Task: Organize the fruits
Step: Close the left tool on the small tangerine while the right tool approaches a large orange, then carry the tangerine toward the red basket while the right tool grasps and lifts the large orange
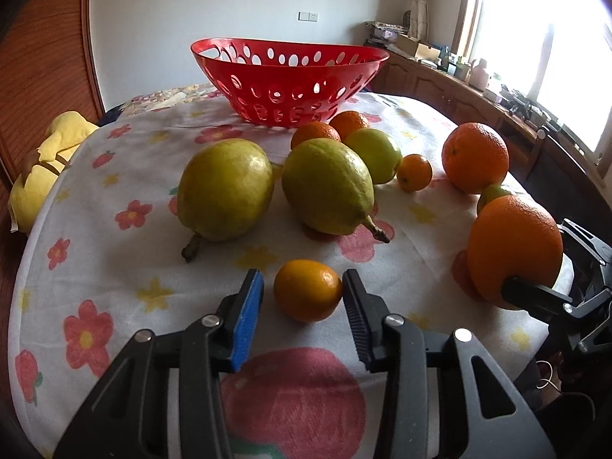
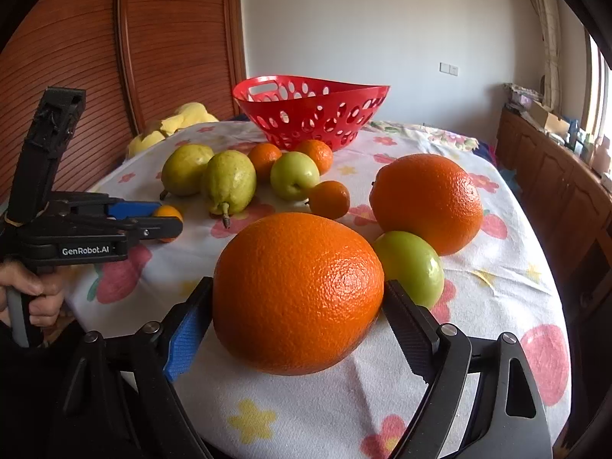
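Observation:
My left gripper (image 1: 304, 294) is open around a small orange (image 1: 308, 290) on the flowered tablecloth (image 1: 114, 267); a gap shows on the left side, the right pad is near touching. My right gripper (image 2: 298, 306) has its pads against both sides of a large orange (image 2: 296, 292) that rests on the cloth; it shows in the left wrist view too (image 1: 514, 252). A red perforated basket (image 1: 287, 76) stands empty at the far side. Two pears (image 1: 225, 189) (image 1: 327, 187), green apples (image 1: 375, 155) (image 2: 411, 267), another large orange (image 2: 428, 202) and small oranges (image 1: 415, 172) lie between.
A yellow cloth bundle (image 1: 46, 168) lies at the table's left edge. A wooden sliding door (image 2: 172, 38) stands behind on the left. A wooden cabinet (image 2: 554, 176) with clutter runs along the window on the right. The left gripper shows in the right wrist view (image 2: 164, 218).

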`<state>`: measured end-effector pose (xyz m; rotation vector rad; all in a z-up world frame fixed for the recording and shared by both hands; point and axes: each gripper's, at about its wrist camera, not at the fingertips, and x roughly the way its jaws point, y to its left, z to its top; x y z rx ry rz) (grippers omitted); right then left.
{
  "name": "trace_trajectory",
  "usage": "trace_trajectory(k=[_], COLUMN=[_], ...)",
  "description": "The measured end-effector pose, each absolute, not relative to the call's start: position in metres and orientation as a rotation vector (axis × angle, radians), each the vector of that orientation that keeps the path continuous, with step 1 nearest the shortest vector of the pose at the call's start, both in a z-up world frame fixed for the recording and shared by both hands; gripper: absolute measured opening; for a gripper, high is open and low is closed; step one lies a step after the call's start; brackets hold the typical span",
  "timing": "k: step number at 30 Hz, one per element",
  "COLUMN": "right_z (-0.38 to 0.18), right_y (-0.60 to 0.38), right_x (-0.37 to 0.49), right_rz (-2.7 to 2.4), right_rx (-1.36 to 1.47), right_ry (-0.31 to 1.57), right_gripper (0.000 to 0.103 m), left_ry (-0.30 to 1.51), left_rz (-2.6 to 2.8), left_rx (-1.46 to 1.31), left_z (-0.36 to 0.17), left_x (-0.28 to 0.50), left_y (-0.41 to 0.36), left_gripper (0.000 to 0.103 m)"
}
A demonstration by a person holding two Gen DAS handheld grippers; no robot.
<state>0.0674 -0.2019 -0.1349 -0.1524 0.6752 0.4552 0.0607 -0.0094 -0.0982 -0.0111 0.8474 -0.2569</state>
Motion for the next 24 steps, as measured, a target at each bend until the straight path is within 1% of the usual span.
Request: trace_trajectory(k=[3, 4, 5, 6, 15, 24], right_z=[-0.135, -0.135, -0.136, -0.136, -0.137, -0.136], right_y=[-0.2, -0.198, -0.196, -0.195, -0.19, -0.182], right_x=[0.067, 0.067, 0.066, 0.066, 0.073, 0.077], right_rz=[0.478, 0.483, 0.49, 0.495, 0.51, 0.505], right_rx=[-0.143, -0.146, -0.149, -0.151, -0.174, -0.205], right_ry=[0.683, 0.683, 0.682, 0.682, 0.683, 0.688], right_gripper=[0.088, 0.088, 0.088, 0.088, 0.09, 0.089], left_ry=[0.852, 0.85, 0.847, 0.845, 0.814, 0.744], left_rz=[-0.265, -0.268, -0.275, -0.269, -0.272, -0.271], left_rx=[-0.008, -0.006, -0.007, -0.001, -0.009, 0.001], left_z=[-0.1, -0.099, -0.099, -0.099, -0.09, -0.063], left_x=[0.063, 0.063, 0.062, 0.061, 0.056, 0.046], left_y=[-0.011, -0.011, -0.012, -0.012, -0.009, -0.009], left_gripper=[0.041, 0.039, 0.035, 0.035, 0.034, 0.034])
